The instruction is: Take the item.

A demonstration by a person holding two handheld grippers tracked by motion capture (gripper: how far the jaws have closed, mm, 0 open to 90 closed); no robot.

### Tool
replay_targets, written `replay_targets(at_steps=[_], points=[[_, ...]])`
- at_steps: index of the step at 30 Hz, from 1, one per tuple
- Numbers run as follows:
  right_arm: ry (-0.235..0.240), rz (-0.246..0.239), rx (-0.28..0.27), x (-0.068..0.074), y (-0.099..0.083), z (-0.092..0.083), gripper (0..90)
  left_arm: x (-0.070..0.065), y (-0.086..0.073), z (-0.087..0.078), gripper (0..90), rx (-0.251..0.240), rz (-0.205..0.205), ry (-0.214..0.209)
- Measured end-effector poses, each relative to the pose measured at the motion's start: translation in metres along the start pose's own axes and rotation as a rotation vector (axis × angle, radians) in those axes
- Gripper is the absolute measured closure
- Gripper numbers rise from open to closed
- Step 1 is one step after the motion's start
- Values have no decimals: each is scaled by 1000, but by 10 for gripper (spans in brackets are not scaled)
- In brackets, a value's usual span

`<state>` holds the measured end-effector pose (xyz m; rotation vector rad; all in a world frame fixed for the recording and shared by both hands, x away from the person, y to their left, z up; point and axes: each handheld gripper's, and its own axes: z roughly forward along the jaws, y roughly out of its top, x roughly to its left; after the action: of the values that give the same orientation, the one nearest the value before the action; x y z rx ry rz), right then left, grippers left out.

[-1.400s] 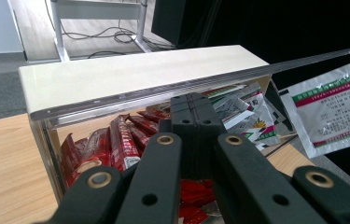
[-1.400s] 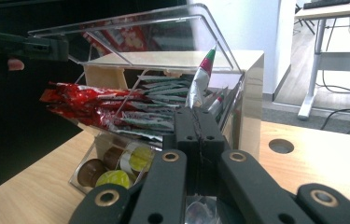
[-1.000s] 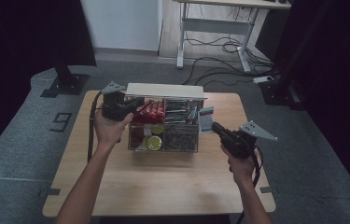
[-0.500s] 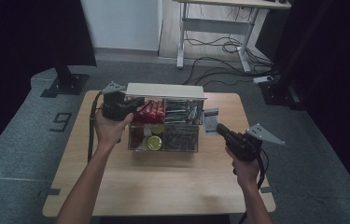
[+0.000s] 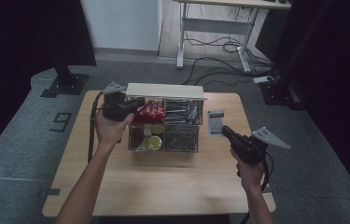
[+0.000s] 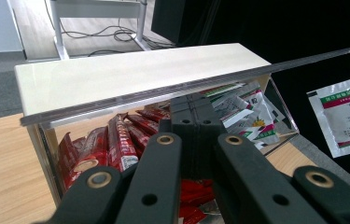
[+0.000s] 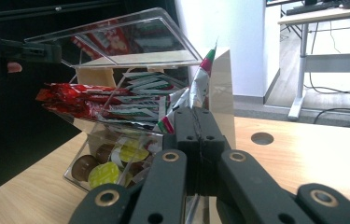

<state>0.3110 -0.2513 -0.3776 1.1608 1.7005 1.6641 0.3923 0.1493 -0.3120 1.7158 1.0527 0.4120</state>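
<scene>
From above, the clear plastic box (image 5: 165,128) sits in the middle of the wooden table (image 5: 163,182), its white lid (image 5: 165,90) raised along the far edge. The left gripper (image 5: 133,105) is at the box's left end, up by the lid; the right gripper (image 5: 225,131) hangs just right of the box, beside a white sachet (image 5: 215,122) lying flat on the table.

The left gripper view adds what the overhead misses: the lid's clear edge runs just above its jaws, which are pressed together with nothing between them, over red stick packets (image 6: 116,144) and white-and-green sachets (image 6: 238,105).

The right gripper view looks at the box from the side: jaws pressed together and empty, round coffee pods (image 7: 105,168) in the near compartment, red sticks (image 7: 77,100) above.

The box's long side runs left to right across the table, with the lid hinged on the far side and open toward the person.

The table stands on grey carpet; a desk frame and loose cables lie beyond, with dark curtains at both sides.
</scene>
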Motion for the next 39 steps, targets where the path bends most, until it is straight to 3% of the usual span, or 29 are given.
replay_targets(at_steps=[15, 26, 39], points=[[-34, 47, 3, -20, -17, -14, 897, 0, 0, -1, 900, 1, 0, -2], [-66, 34, 44, -25, -34, -9, 897, 0, 0, -1, 900, 2, 2, -1], [-96, 55, 87, -37, -56, -8, 897, 0, 0, 0, 900, 3, 3, 1]])
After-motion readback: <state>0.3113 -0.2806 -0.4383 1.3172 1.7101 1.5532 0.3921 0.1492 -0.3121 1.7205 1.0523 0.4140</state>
